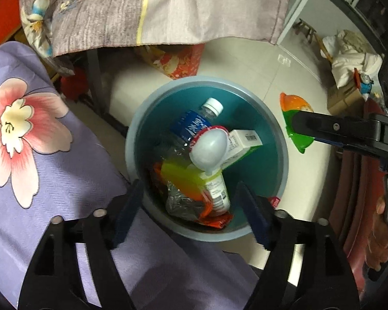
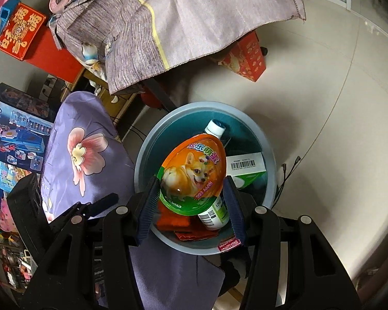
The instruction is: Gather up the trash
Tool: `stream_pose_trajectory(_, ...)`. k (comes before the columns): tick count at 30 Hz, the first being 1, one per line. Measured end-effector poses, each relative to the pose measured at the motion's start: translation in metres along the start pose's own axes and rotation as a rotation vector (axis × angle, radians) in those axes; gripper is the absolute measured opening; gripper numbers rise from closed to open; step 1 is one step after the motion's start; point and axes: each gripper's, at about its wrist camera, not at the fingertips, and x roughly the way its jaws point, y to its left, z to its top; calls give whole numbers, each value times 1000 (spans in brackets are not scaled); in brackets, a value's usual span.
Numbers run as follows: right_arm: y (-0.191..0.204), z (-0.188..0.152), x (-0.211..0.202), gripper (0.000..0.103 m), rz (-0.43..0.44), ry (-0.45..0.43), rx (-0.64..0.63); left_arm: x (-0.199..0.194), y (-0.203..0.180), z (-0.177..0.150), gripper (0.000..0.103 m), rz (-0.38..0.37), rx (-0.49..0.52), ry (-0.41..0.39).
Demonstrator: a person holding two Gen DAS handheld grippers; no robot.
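Observation:
A teal trash bin stands on the floor, holding a plastic water bottle, a white-green box, a white egg-shaped shell, a small white bottle and red wrappers. My left gripper is open and empty above the bin's near rim. My right gripper is shut on an orange-green egg-shaped package with a dog picture, held over the bin. The right gripper also shows in the left wrist view, with the package in it.
A purple flowered cloth lies beside the bin on the left. A table with a grey-pink cloth stands behind. A red box sits on the floor beneath it. Toy boxes stand at far left.

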Motion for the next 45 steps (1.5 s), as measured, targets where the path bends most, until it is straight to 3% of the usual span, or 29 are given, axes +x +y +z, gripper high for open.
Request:
stream_pose_trajectory(5,7,2,7,49,-2,14,-13,-8,9,-8,79,-1,-9,0)
stream_pose_trajectory(8,16,2,13,49,1,25,-27,-14,15,-16,90,11,-17,-13)
stream_pose_trajectory(28,78,8,43,50,-10,66,-137,-56,56,-40,97,28,-98,-78)
stream_pose_trajectory(36,87,6,43,69,-10,65,-143,-63,64,-46,97,28,-112,-83)
stream_pose_trajectory(45,82,-3,22,81,-12,46,-123,-75,60,-57,98,23,-114,-114)
